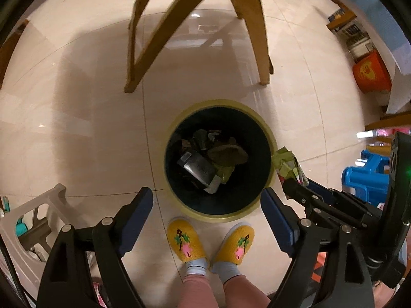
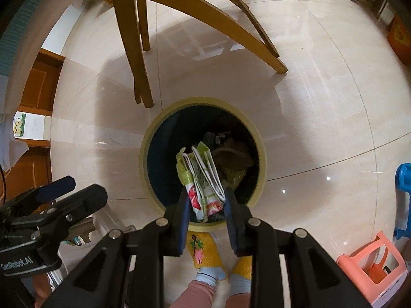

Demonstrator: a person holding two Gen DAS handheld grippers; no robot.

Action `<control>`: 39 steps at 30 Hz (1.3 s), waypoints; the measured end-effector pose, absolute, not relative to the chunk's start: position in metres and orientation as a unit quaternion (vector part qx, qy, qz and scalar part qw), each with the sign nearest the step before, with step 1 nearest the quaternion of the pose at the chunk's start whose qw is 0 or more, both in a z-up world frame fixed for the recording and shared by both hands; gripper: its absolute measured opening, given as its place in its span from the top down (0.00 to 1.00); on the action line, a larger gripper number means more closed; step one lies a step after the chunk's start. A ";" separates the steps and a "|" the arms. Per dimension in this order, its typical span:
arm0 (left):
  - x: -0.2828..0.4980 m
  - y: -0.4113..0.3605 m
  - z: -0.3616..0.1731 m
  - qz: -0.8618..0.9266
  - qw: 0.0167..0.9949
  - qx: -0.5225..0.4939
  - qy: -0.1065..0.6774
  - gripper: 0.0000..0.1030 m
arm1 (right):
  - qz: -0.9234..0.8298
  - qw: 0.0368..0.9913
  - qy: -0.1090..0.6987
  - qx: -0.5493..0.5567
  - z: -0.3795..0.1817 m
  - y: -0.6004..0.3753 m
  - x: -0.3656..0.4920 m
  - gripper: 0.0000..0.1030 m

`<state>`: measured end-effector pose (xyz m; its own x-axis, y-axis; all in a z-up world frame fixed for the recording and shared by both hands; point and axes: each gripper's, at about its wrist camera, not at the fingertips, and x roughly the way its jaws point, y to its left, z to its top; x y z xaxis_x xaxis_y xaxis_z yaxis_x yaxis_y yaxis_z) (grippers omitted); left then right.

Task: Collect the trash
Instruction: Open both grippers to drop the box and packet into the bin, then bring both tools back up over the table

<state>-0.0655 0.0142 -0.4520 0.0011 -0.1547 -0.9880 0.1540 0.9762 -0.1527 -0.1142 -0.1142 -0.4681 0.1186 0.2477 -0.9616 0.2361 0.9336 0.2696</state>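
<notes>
Two grippers over glossy cream tiled floor, both cameras aimed straight down.

Wooden chair legs, yellow-brown, beyond both grippers' fingertips, standing on the tiles.

Round trash bin, dark inside with pale yellow rim, directly ahead of and below the left gripper; in the right wrist view the same bin just beyond the right gripper, slightly left of its tips. Bin part-filled: grey metallic flattened can, brown crumpled scraps, some green paper.

Left gripper: jaws spread wide, blue-padded fingers apart, nothing between them. Bin mouth framed in the gap.

Right gripper: jaws narrow, clamped on folded green-and-white printed paper wrapper with red markings. Wrapper projecting forward past the fingertips, hanging over the bin opening, above the contents, not resting on them. From the left wrist view, same wrapper seen at the bin's right rim, held at the tip of the right gripper's black frame, to the right of the left claw.

Pale grey plastic stool to the left of the left gripper. Blue plastic stool far right of it. Salmon-pink plastic stool low right of the right gripper.

Yellow knitted slippers with pink-green pattern, below the left gripper's gap, toes just beside the bin's near rim.
</notes>
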 end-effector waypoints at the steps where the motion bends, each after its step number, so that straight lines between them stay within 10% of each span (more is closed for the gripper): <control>1: -0.064 0.016 -0.450 -0.106 0.709 -0.002 0.697 0.18 | 0.006 0.726 0.663 0.182 -0.468 -0.113 -0.112 0.72; 14: -0.064 0.041 -0.417 -0.077 0.733 -0.014 0.676 0.17 | 0.028 0.741 0.653 0.151 -0.445 -0.088 -0.101 0.38; 39: -0.113 0.062 -0.191 -0.079 0.794 0.003 0.603 0.12 | 0.042 0.779 0.623 0.056 -0.229 -0.068 -0.123 0.34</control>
